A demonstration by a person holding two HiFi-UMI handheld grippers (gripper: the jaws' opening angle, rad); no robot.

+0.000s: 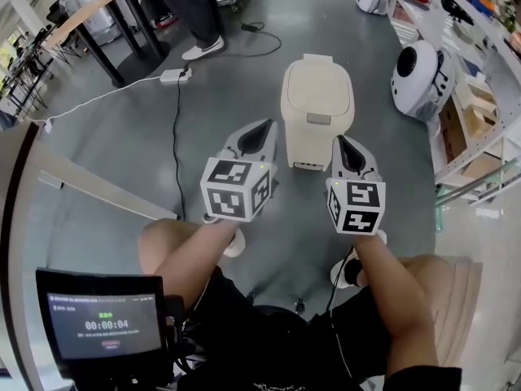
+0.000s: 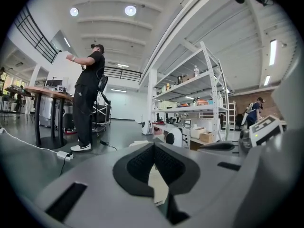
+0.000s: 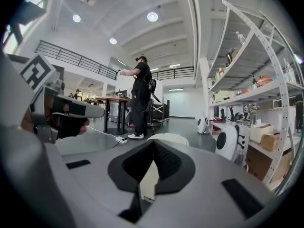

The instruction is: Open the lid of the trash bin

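A cream trash bin (image 1: 317, 108) stands on the grey floor with its lid (image 1: 319, 88) down flat. My left gripper (image 1: 264, 129) is held in the air near the bin's left side, jaws together and empty. My right gripper (image 1: 345, 145) hovers near the bin's front right corner, also shut with nothing in it. In the left gripper view the left gripper (image 2: 154, 145) points toward the bin (image 2: 157, 184), seen through the gap under the tips. In the right gripper view the bin's lid (image 3: 169, 137) shows just past the right gripper (image 3: 153, 142).
A person (image 1: 198, 15) stands behind the bin by a table (image 1: 89, 13). A power strip (image 1: 173, 76) and its cable lie on the floor to the left. White rounded robot parts (image 1: 420, 78) and a shelf rack (image 1: 480, 96) line the right side. My knees frame the bottom.
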